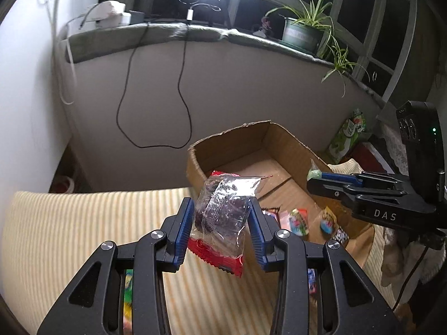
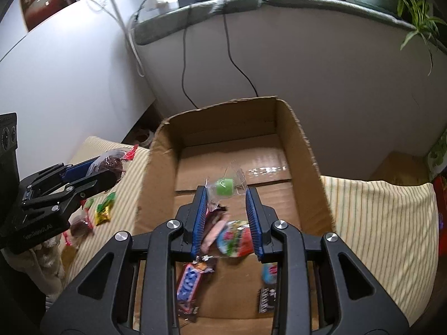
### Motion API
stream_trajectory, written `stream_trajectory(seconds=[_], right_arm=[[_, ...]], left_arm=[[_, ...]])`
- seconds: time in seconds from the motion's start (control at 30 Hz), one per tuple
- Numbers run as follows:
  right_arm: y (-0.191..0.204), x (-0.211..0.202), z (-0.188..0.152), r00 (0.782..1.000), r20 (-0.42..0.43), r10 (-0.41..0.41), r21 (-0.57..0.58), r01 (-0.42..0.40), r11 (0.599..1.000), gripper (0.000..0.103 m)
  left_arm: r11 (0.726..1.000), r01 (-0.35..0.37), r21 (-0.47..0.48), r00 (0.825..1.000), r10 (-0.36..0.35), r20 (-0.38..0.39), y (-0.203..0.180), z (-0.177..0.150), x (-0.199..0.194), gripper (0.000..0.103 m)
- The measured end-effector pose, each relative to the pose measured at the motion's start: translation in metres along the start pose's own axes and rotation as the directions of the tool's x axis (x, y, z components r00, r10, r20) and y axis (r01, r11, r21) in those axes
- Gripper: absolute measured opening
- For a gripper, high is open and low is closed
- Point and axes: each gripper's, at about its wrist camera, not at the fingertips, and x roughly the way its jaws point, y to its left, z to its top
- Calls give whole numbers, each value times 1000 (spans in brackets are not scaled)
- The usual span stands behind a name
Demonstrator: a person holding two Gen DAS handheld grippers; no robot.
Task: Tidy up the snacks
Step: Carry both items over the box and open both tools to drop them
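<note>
My left gripper (image 1: 221, 217) is shut on a clear-and-red packet of dark snack (image 1: 223, 209), held above the striped cloth just left of the cardboard box (image 1: 195, 164). It also shows in the right wrist view (image 2: 111, 167). My right gripper (image 2: 226, 206) hangs over the box (image 2: 159, 150) with its jaws apart; a green candy in clear wrap (image 2: 225, 186) sits between the fingertips, seemingly loose. Several snacks lie in the box, among them a Snickers bar (image 2: 190, 282) and a round colourful packet (image 2: 234, 237).
Loose candies (image 2: 104, 209) lie on the striped cloth (image 2: 377, 223) left of the box. A windowsill with a potted plant (image 1: 301, 30), cables and chargers runs behind. A green packet (image 1: 346, 136) stands at the right.
</note>
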Motion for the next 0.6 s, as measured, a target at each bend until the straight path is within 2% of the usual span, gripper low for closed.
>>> stream_trajectory(seconds=[0.3, 0.6], right_arm=[[-13, 12, 6, 1000, -20, -5, 2, 5, 1000, 30], [-19, 22, 9, 1000, -28, -1, 13, 2, 1000, 31]], left_arm=[[999, 2, 33, 1000, -2, -23, -19, 10, 26, 37], [998, 12, 56, 999, -10, -31, -28, 11, 33, 37]])
